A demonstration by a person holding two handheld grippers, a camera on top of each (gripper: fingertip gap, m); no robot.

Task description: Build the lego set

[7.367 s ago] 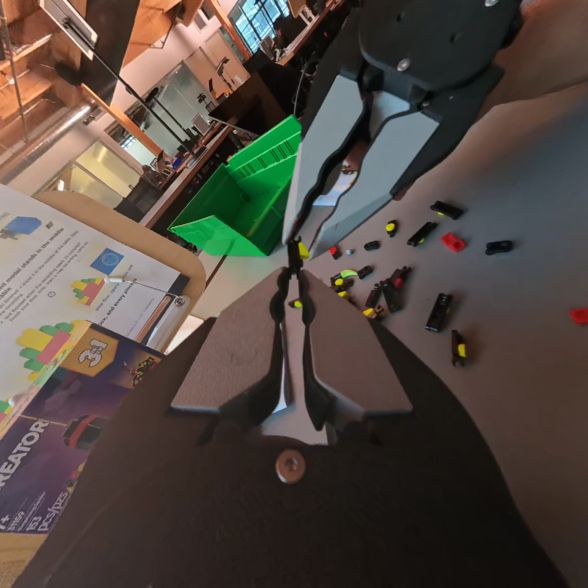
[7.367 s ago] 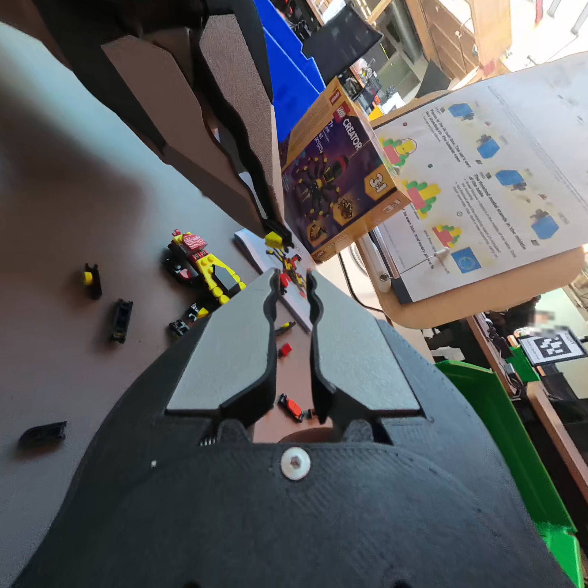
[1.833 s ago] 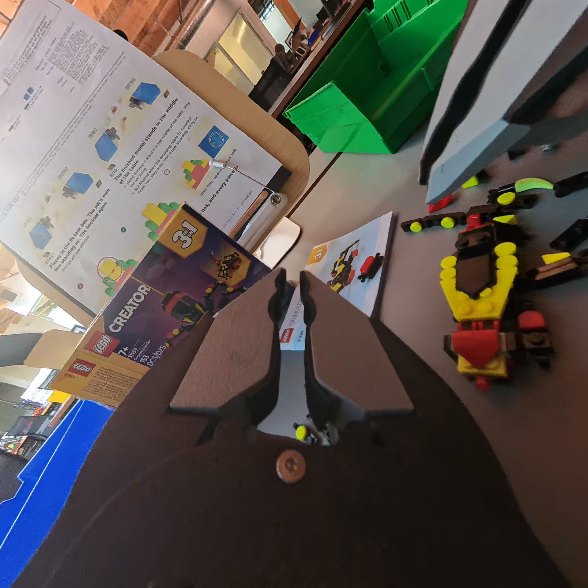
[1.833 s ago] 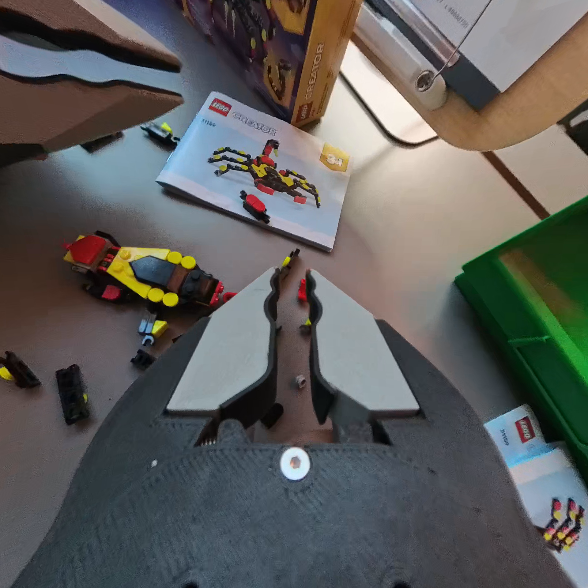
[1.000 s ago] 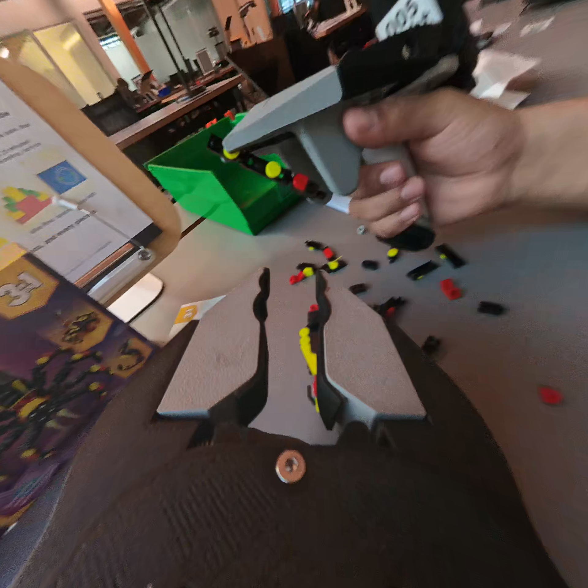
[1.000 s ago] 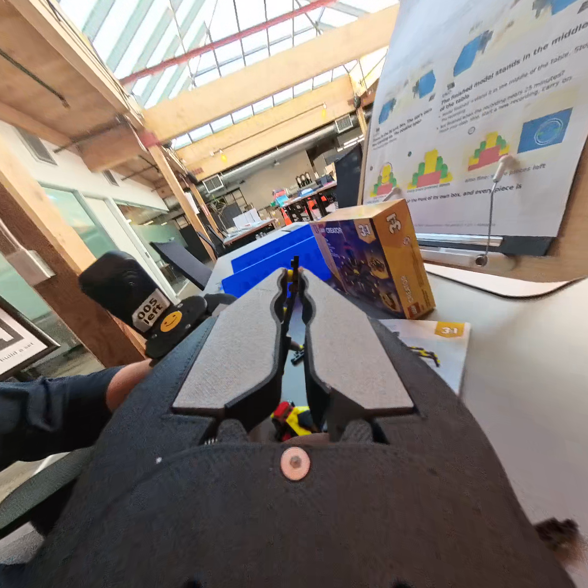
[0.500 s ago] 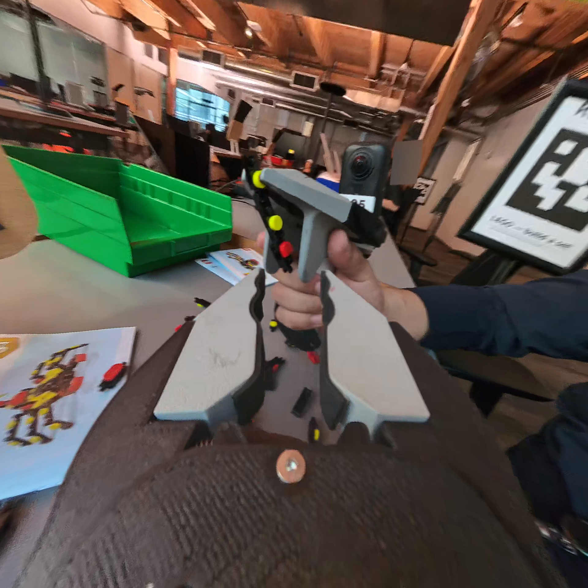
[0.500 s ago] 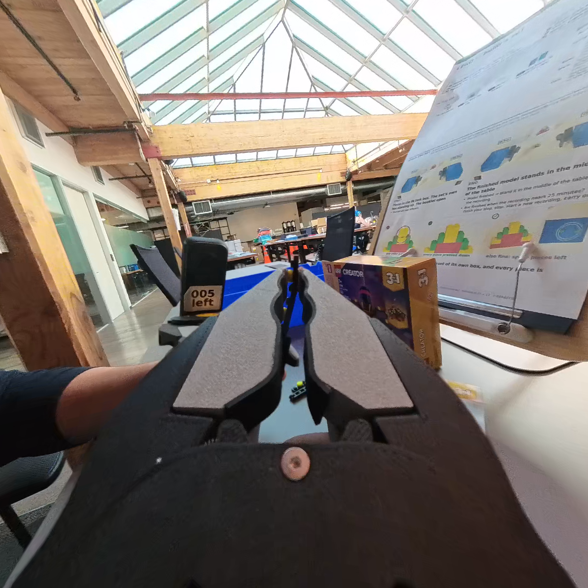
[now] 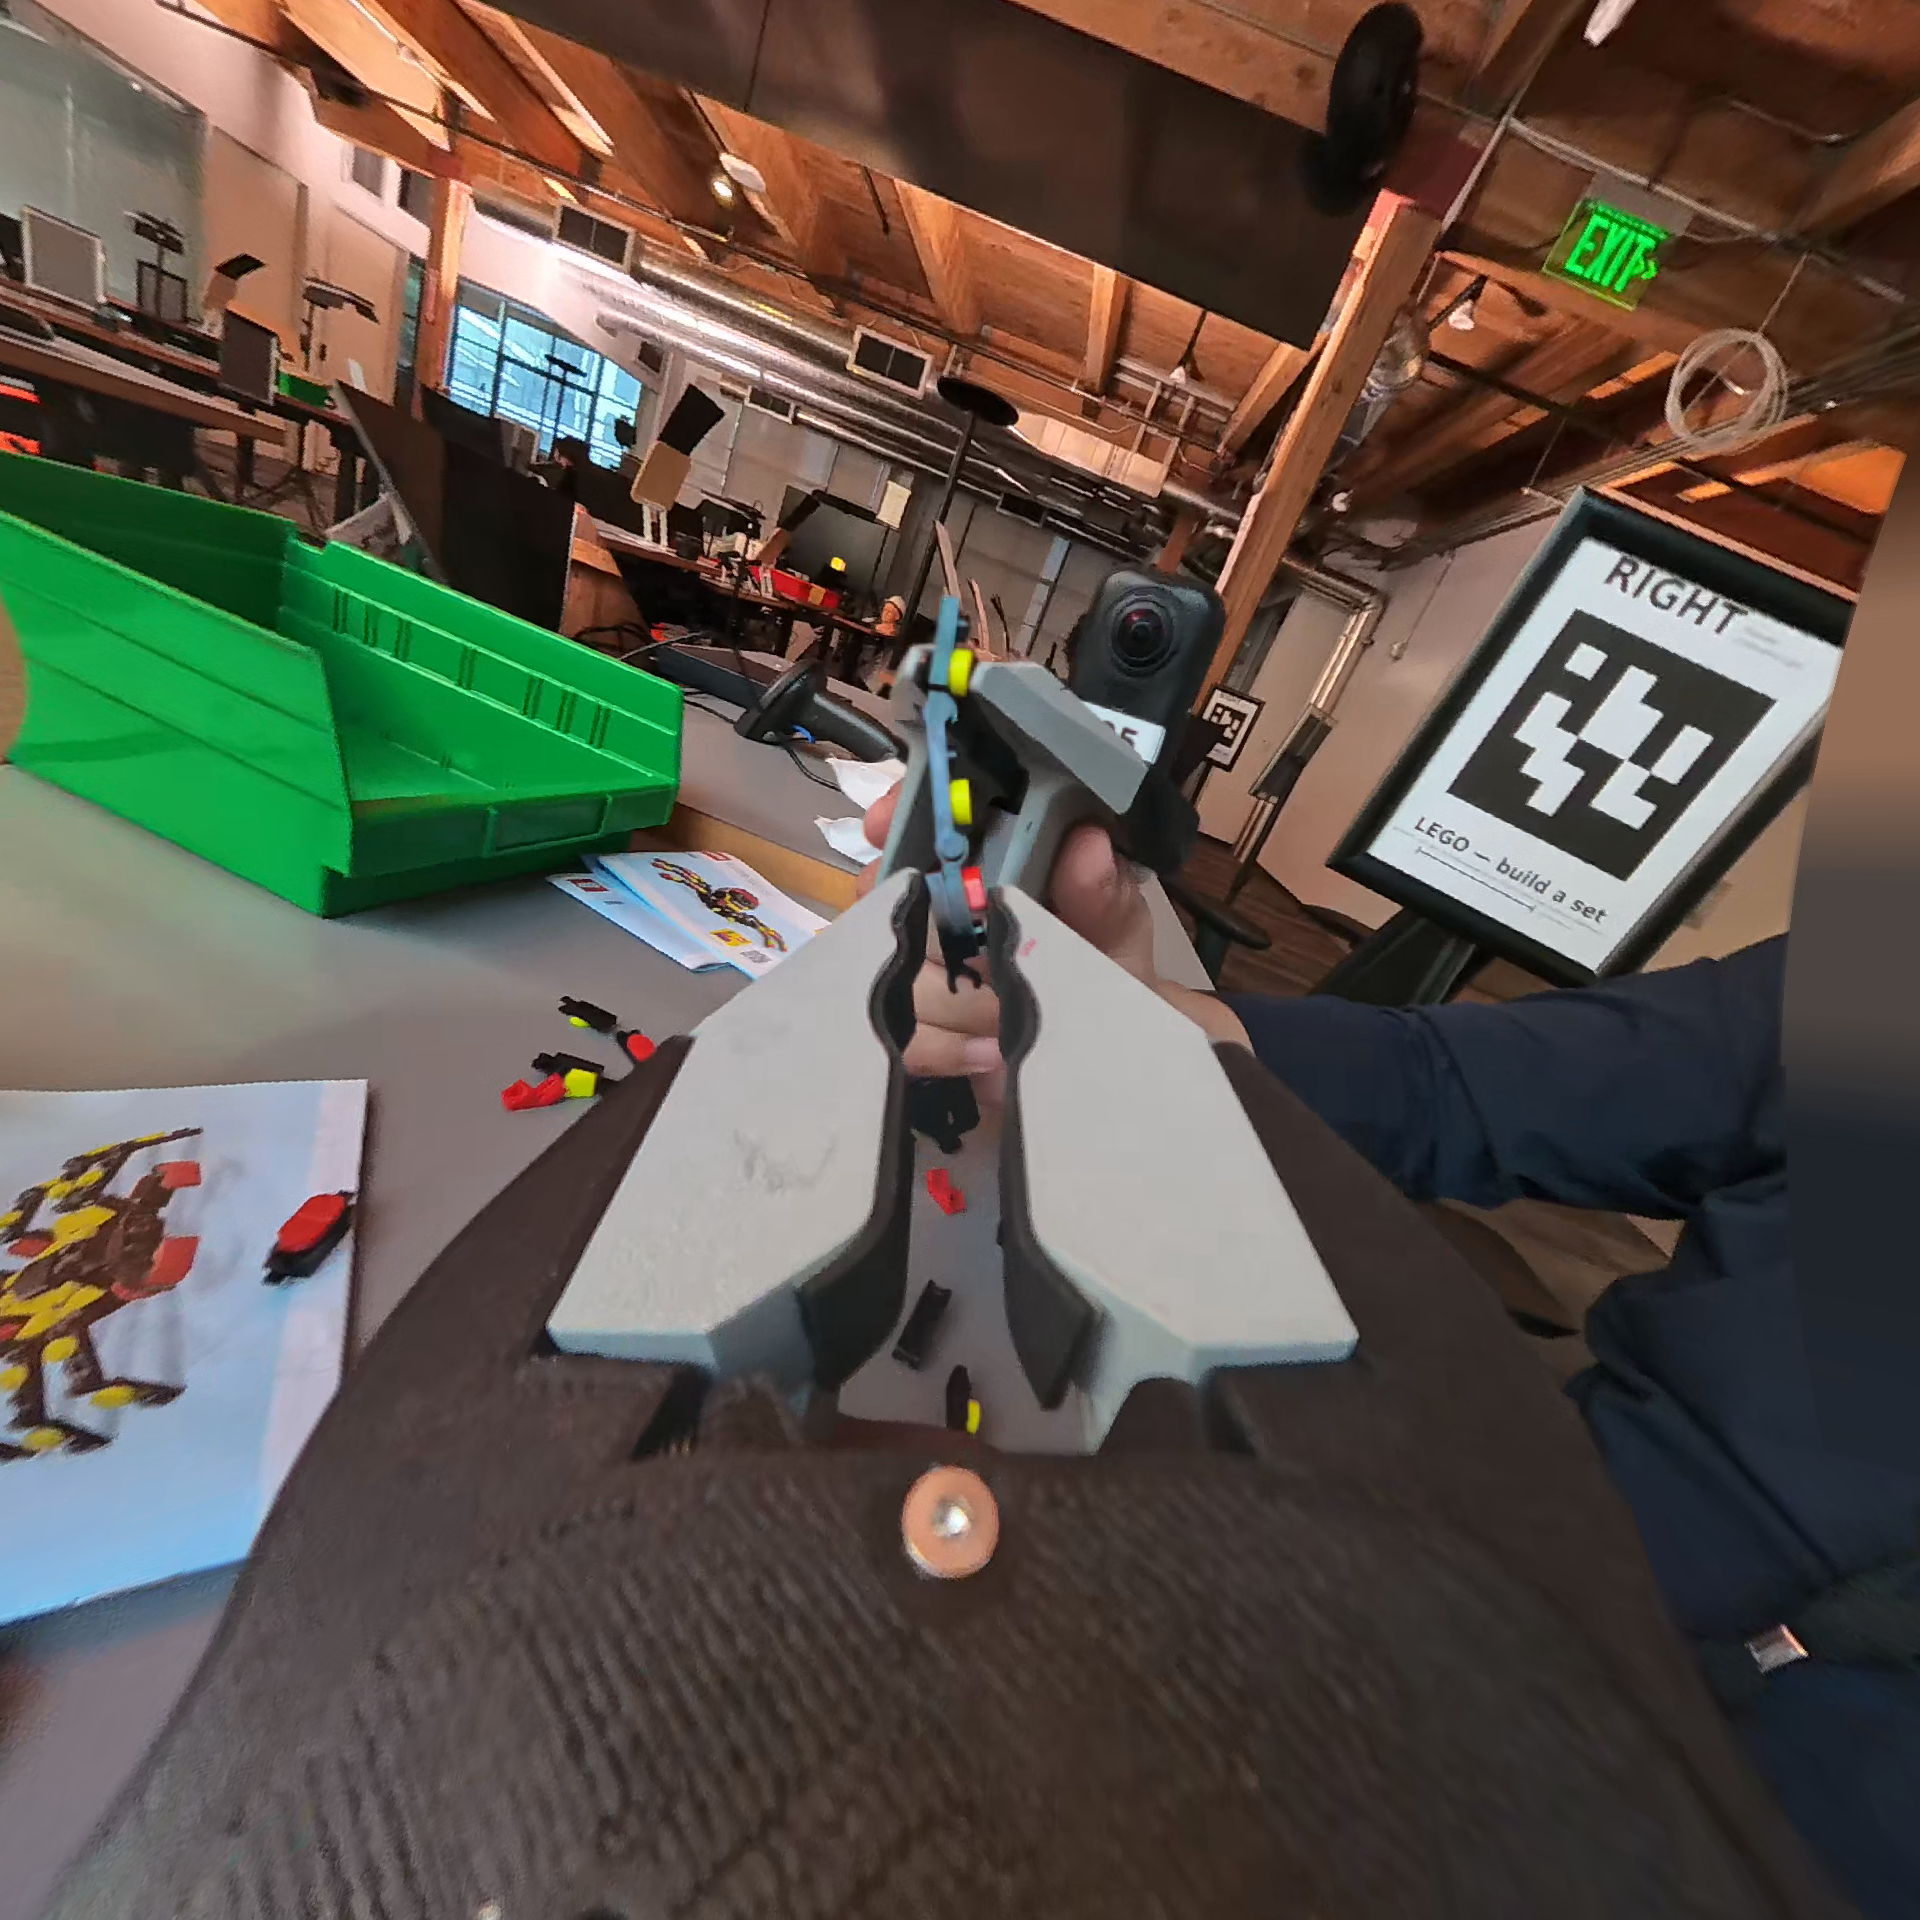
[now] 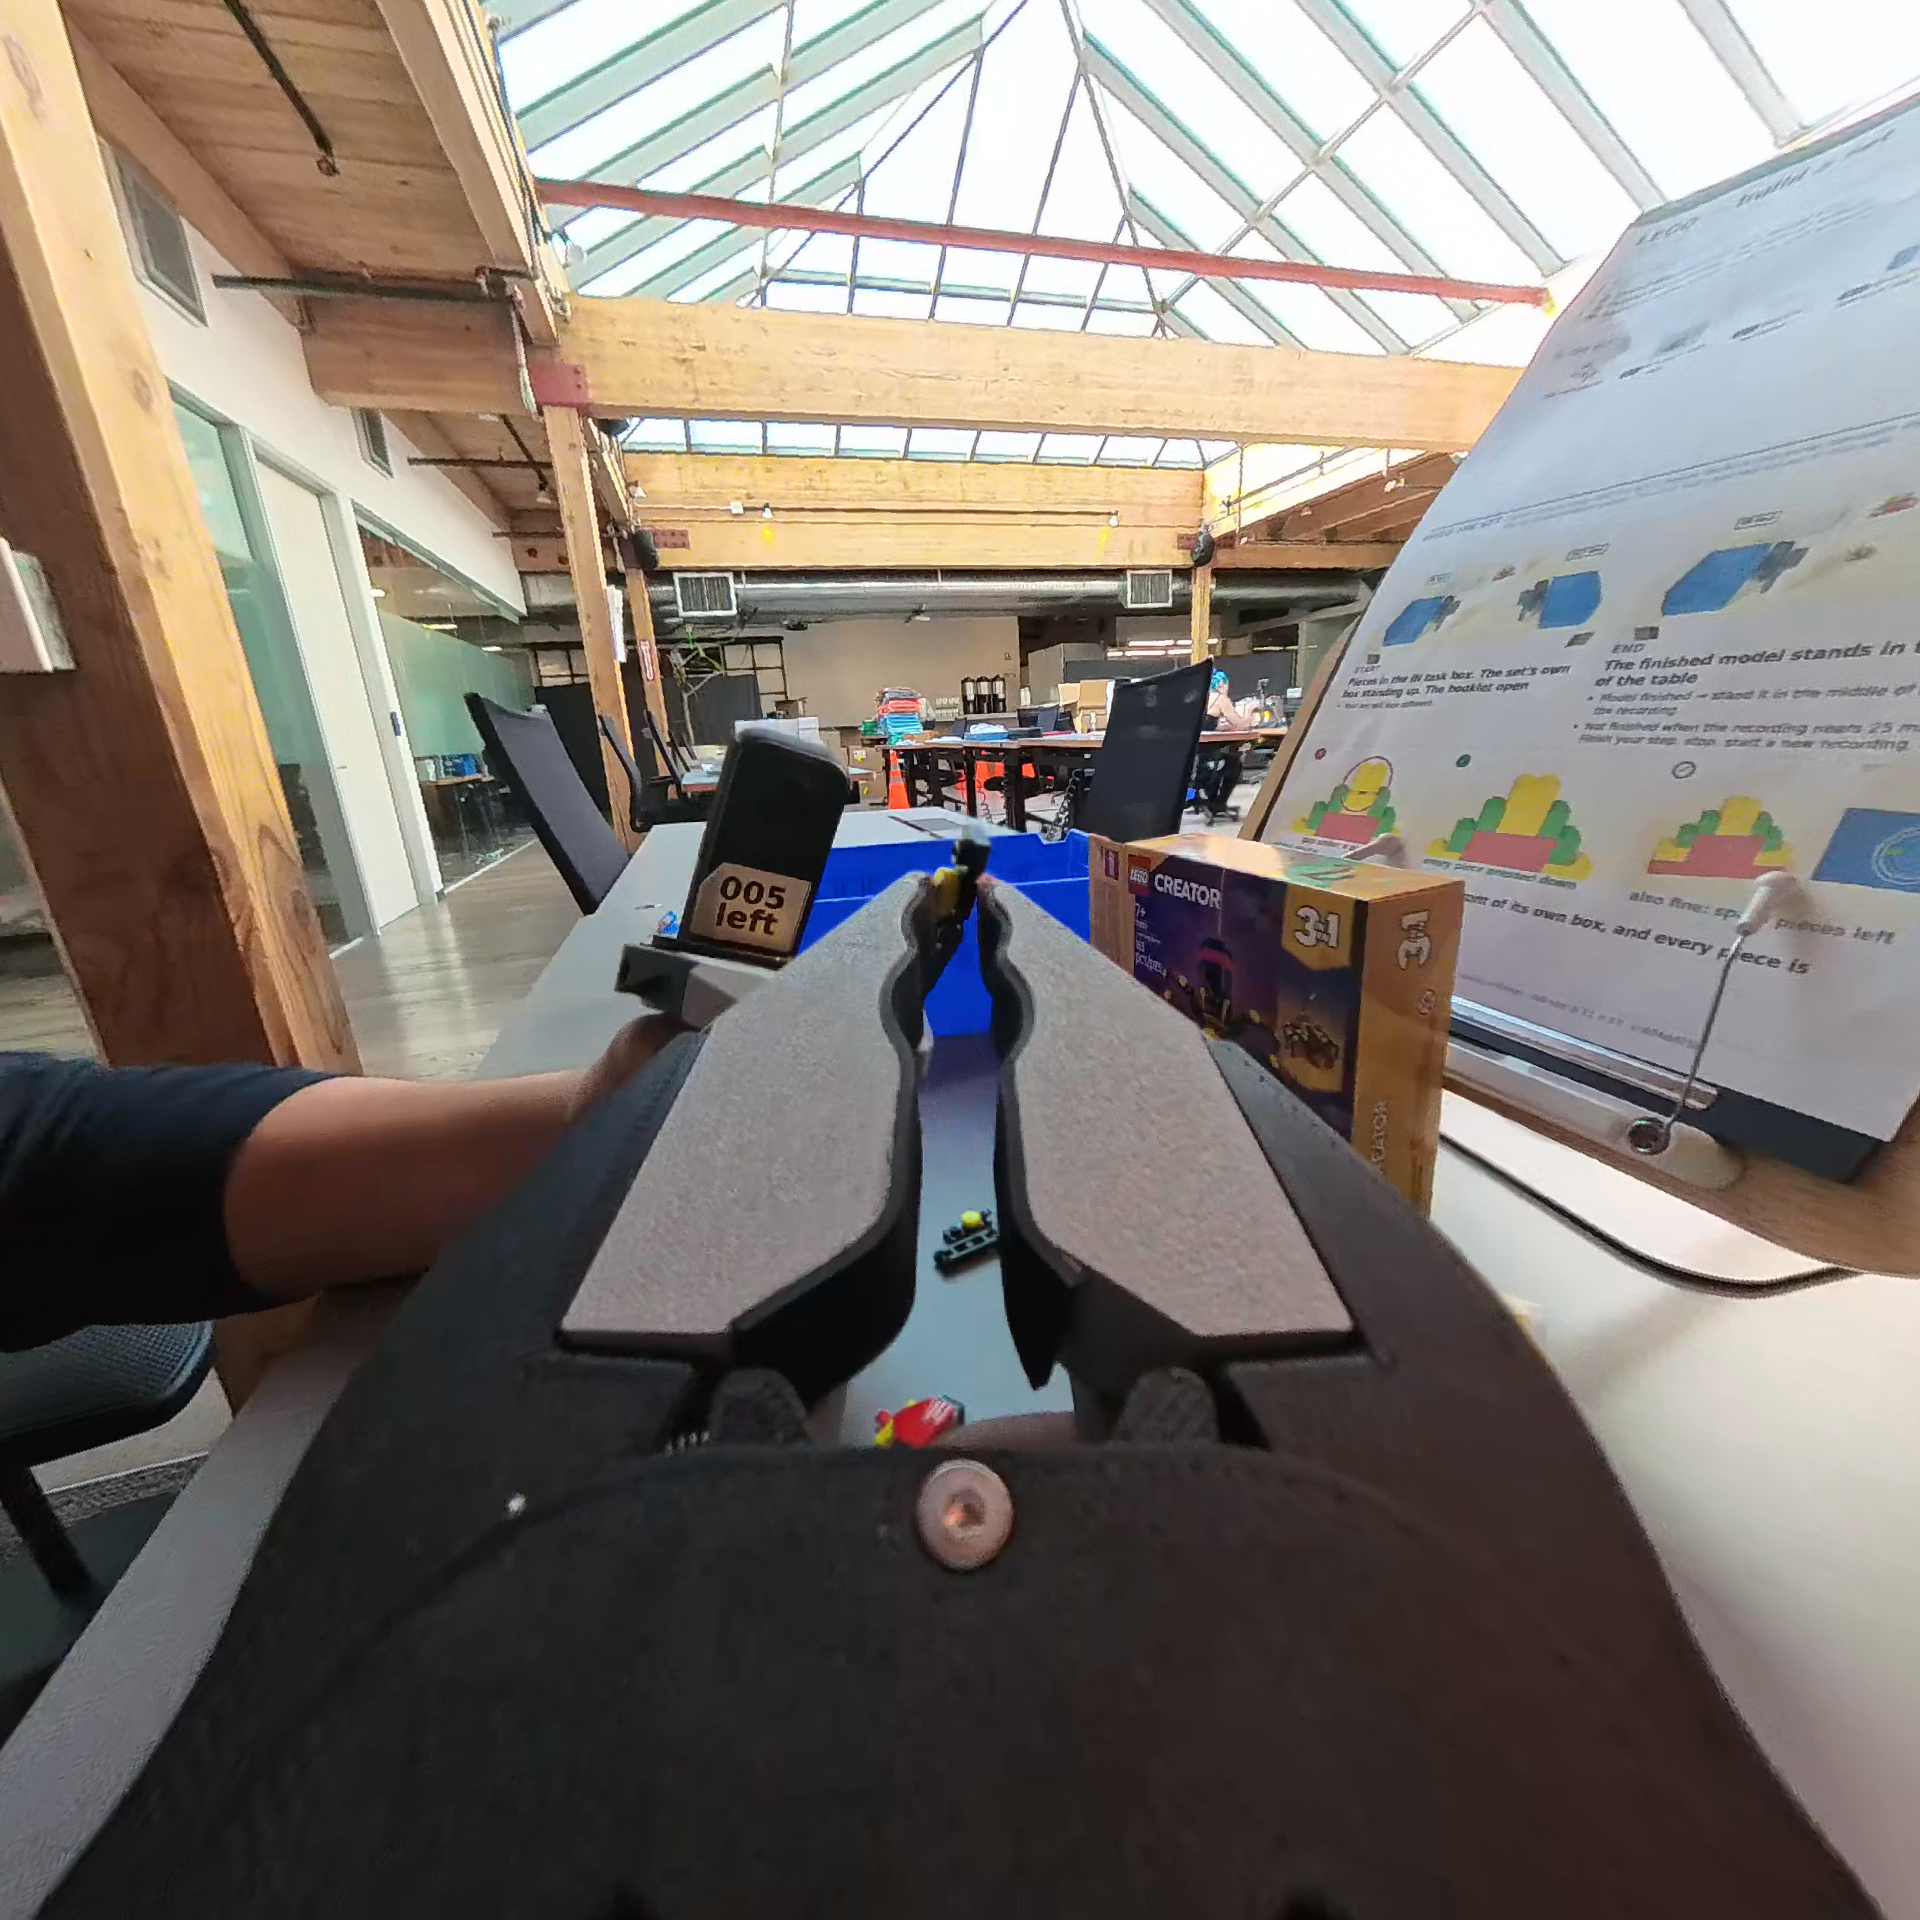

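Compared with half a second back, the left gripper (image 9: 954,920) has narrowed, fingers now pinching the bottom of the black brick strip (image 9: 948,790). It's thin, yellow and red studded, held upright above the surface (image 9: 208,966); the right gripper (image 10: 954,906) fingers clamp it too.

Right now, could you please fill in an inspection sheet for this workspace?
Surface: grey table, mostly bare near the green bin.
Job's things: right claw is shut on a thin black chain of bricks with yellow and red studs; its lower end hangs between the left claw's fingers, contact unclear.
Clutter: loose bricks, an open booklet, a second booklet, a toy box, a blue bin.
Grippers: both hand-held.
Cables: a black cable under the clipboard.
Surroundings: open office, wooden beams, skylight.
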